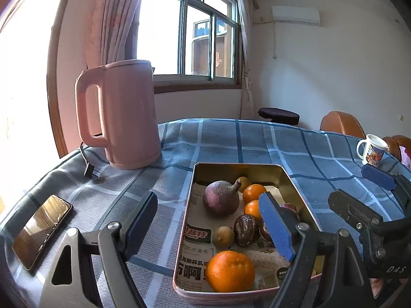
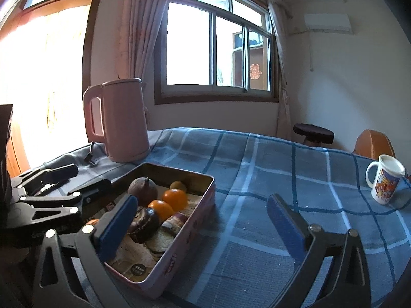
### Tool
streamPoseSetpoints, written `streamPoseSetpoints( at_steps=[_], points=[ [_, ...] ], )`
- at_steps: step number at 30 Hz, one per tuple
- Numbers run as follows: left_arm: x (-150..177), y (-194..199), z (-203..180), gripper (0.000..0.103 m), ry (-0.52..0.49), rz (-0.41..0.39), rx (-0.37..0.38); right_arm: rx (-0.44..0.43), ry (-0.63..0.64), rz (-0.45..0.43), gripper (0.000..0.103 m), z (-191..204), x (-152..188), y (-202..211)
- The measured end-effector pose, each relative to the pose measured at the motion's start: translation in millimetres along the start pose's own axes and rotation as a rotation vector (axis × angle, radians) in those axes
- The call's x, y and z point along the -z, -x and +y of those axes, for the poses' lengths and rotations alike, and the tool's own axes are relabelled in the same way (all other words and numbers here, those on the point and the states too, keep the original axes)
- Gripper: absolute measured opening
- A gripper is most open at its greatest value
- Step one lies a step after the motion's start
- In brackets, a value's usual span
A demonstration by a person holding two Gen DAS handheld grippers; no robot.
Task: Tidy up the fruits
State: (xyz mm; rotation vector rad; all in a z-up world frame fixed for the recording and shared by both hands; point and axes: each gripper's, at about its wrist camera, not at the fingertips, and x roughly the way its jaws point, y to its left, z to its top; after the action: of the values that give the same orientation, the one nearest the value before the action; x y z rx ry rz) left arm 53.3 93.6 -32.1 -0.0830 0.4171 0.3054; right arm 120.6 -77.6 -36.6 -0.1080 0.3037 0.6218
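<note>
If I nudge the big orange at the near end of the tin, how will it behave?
The big orange looks round and smooth, so it would probably roll rather than slide. It sits on loose printed paper lining the tin, which may shift under it. The tin's near wall should stop it quickly; pushed inward, it would likely bump the small brown fruit.

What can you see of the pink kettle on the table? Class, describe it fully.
The pink kettle stands upright on the blue checked tablecloth, near the table's far left corner in front of the window. Its smooth matte body tapers slightly upward, with a closed lid and a loop handle facing left. A black cord lies beside its base. It stands apart from the fruit tin; nothing grips it.
</note>
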Motion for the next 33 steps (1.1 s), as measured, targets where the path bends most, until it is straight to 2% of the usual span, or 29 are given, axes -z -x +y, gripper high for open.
streamPoseSetpoints(
  at_steps=[33],
  points=[
    [-1.2, 4.8, 3.9, 0.085, 0.005, -0.030, -0.003, 0.016, -0.011, -0.003, 0.103, -4.5, 1.5, -0.6]
  ],
)
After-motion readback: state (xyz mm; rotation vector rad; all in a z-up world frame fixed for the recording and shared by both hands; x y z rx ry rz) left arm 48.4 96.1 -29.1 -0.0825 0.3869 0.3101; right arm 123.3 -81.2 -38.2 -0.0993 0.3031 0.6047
